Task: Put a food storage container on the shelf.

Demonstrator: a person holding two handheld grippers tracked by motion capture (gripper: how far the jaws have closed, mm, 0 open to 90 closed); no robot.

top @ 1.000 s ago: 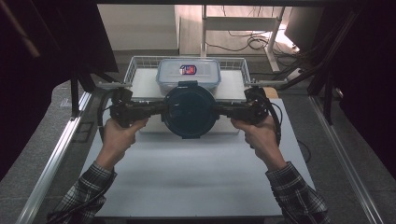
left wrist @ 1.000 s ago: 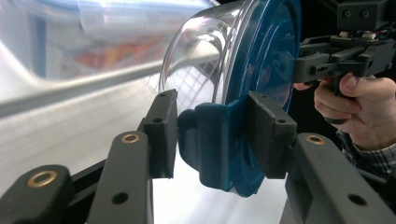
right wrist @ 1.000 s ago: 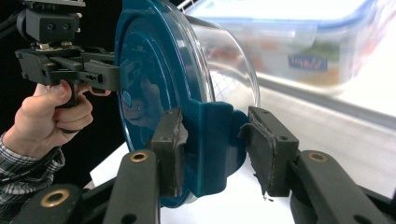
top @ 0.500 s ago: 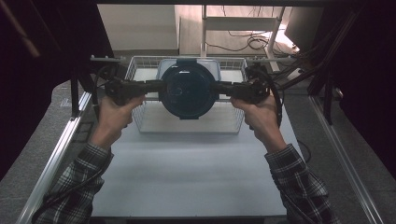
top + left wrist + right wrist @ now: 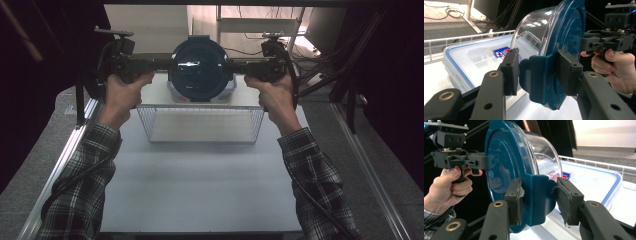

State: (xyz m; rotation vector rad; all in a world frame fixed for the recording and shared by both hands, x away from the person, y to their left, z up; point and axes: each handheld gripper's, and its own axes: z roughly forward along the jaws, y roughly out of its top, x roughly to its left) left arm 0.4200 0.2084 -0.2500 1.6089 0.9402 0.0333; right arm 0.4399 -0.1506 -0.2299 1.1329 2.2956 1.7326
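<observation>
A round clear container with a dark blue lid [image 5: 200, 67] hangs in the air on its side, lid toward me, above the far part of the wire basket [image 5: 200, 106]. My left gripper [image 5: 170, 64] is shut on the lid's left blue clasp [image 5: 539, 75], one pad [image 5: 510, 70] on each side. My right gripper [image 5: 232, 65] is shut on the opposite clasp [image 5: 537, 195]. In the left gripper view the right gripper [image 5: 609, 42] shows beyond the lid. In the right gripper view the left gripper [image 5: 461, 161] shows likewise.
A rectangular clear box with a blue-rimmed lid [image 5: 469, 60] lies in the basket under the round container. The basket stands at the far middle of the white table [image 5: 200, 175]. Metal rails run along both table sides, and cables lie behind.
Both hands have lifted the round container up and farther away, out of the basket, keeping their grip on its two clasps.
</observation>
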